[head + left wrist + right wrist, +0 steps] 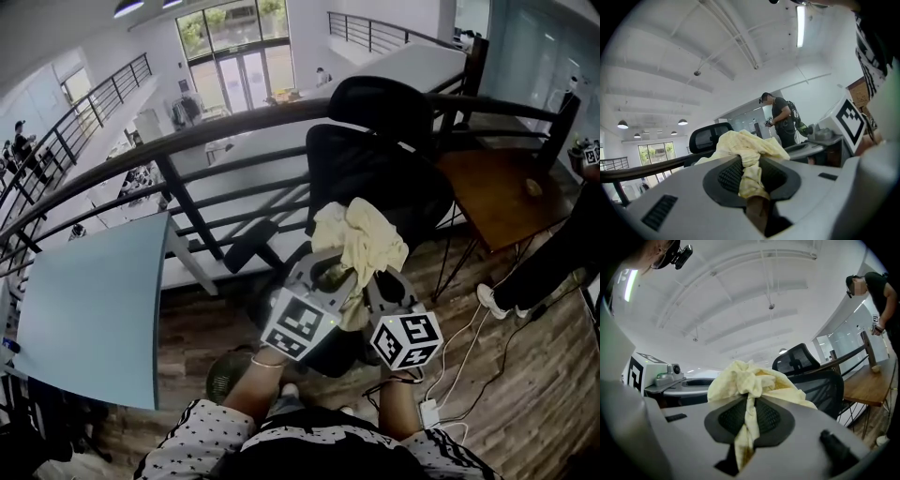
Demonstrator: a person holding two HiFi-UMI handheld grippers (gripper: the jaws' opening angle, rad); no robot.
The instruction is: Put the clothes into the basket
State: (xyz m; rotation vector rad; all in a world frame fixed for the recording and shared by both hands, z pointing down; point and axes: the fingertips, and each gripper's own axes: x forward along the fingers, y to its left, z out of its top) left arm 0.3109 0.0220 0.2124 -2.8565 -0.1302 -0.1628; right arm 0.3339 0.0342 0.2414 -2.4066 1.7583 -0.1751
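Yellow cloth (361,239), likely soft and light, is clamped at 7 o'clock by left gripper (750,176), 5 o'clock by right gripper (747,418).

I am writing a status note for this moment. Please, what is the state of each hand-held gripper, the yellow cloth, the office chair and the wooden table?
left hand-held gripper: shut on the yellow cloth
right hand-held gripper: shut on the yellow cloth
yellow cloth: bunched, held in the air by both grippers, not in any basket
black office chair: upright, behind the cloth
wooden table: standing, one small object on it
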